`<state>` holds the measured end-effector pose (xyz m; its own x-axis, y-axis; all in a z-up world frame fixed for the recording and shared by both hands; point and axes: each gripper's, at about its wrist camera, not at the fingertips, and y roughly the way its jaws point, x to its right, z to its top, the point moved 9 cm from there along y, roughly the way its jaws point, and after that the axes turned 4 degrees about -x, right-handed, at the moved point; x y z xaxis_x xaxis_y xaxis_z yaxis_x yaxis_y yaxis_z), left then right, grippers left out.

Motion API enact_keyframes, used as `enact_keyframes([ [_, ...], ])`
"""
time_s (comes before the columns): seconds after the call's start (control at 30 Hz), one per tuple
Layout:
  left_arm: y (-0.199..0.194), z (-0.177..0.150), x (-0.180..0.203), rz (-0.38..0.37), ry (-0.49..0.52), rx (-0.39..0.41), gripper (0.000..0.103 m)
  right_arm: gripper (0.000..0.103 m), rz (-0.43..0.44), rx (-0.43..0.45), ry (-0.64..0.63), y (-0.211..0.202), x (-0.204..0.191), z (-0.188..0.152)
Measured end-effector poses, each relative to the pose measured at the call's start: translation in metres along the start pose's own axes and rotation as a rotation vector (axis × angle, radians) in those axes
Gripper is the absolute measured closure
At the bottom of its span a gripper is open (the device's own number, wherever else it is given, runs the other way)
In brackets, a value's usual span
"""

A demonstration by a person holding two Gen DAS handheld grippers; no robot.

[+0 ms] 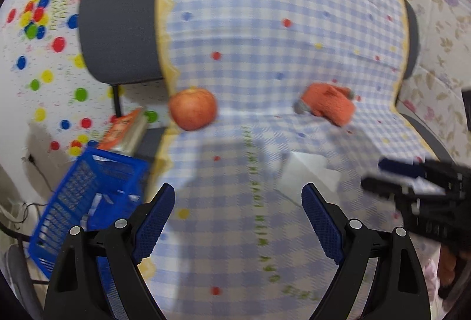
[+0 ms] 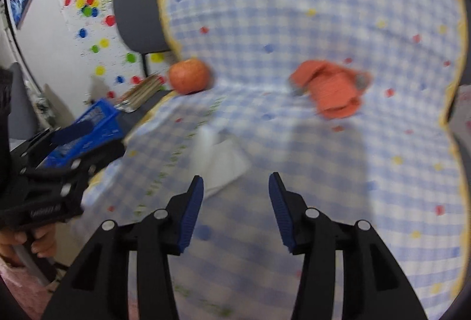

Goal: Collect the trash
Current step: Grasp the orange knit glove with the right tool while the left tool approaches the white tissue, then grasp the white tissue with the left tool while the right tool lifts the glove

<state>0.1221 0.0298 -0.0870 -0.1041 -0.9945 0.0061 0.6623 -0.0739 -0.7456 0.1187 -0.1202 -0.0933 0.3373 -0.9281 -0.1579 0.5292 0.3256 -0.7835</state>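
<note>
A crumpled white tissue (image 1: 306, 172) (image 2: 220, 164) lies on the blue checked cloth (image 1: 265, 40) (image 2: 294, 11). My right gripper (image 2: 236, 180) is open just short of the tissue, which lies ahead of its left fingertip, and nothing is between the pads. The left gripper (image 1: 238, 190) is open and empty over the cloth, with the tissue ahead to its right. Each view shows the other gripper from the side: the right gripper (image 1: 412, 187) and the left gripper (image 2: 50, 172). A blue mesh basket (image 1: 88, 202) (image 2: 94, 125) stands low off the cloth's left edge.
A red apple (image 1: 192, 109) (image 2: 190, 75) rests at the cloth's left edge, an orange knitted cloth (image 1: 328, 106) (image 2: 332, 90) to its right. An orange-covered book (image 1: 123, 128) lies behind the basket. A dark chair back (image 1: 117, 25) rises at the left. A hand (image 2: 29, 240) holds the left gripper.
</note>
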Motion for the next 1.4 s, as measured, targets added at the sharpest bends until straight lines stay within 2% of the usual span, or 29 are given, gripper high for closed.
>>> enact_keyframes([
  [0.2,0.023,-0.007,0.045,-0.067,0.04,-0.037,0.015,0.057,-0.121,0.045,0.08,-0.002,0.057,0.007],
  [0.27,0.032,-0.004,0.054,-0.078,0.036,-0.041,0.016,0.06,-0.137,0.049,0.102,0.001,0.072,0.009],
  [0.3,0.035,-0.002,0.056,-0.081,0.031,-0.042,0.016,0.066,-0.138,0.051,0.113,0.004,0.078,0.011],
  [0.43,0.055,0.005,0.058,-0.071,-0.001,-0.057,0.018,0.066,-0.142,0.062,0.135,0.019,0.095,0.026],
  [0.57,0.074,0.01,0.054,-0.066,-0.016,-0.077,0.032,0.064,-0.099,0.064,0.172,0.039,0.109,0.048],
  [0.63,0.081,0.008,0.052,-0.074,-0.013,-0.093,0.041,0.05,-0.08,0.061,0.196,0.054,0.116,0.061],
  [0.7,0.087,0.006,0.05,-0.082,-0.01,-0.107,0.058,0.045,-0.066,0.068,0.208,0.064,0.12,0.071],
  [0.73,0.088,0.006,0.048,-0.087,-0.01,-0.109,0.063,0.043,-0.057,0.069,0.212,0.069,0.12,0.076],
  [0.77,0.088,0.006,0.046,-0.092,-0.008,-0.104,0.083,0.04,-0.055,0.069,0.213,0.074,0.121,0.08],
  [0.8,0.085,0.008,0.043,-0.092,-0.003,-0.088,0.091,0.036,-0.051,0.068,0.211,0.078,0.121,0.084],
  [0.87,0.076,0.014,0.036,-0.097,-0.006,-0.057,0.099,0.034,-0.057,0.062,0.199,0.087,0.12,0.092],
  [1.0,0.059,0.022,0.023,-0.105,-0.027,-0.019,0.102,0.033,-0.08,0.04,0.187,0.103,0.123,0.103],
  [1.07,0.049,0.023,0.018,-0.119,-0.04,-0.003,0.102,0.049,-0.057,0.025,0.181,0.105,0.119,0.101],
  [1.1,0.045,0.023,0.018,-0.123,-0.043,0.001,0.102,0.075,-0.046,0.02,0.17,0.103,0.114,0.098],
  [1.13,0.041,0.023,0.018,-0.123,-0.042,0.007,0.102,0.088,-0.038,0.026,0.154,0.098,0.108,0.095],
  [1.3,0.015,0.02,0.019,-0.14,-0.037,0.053,0.102,0.089,-0.049,0.078,0.087,0.049,0.081,0.074],
  [1.4,-0.004,0.016,0.024,-0.164,-0.037,0.081,0.102,0.089,-0.044,0.087,0.091,0.014,0.067,0.052],
])
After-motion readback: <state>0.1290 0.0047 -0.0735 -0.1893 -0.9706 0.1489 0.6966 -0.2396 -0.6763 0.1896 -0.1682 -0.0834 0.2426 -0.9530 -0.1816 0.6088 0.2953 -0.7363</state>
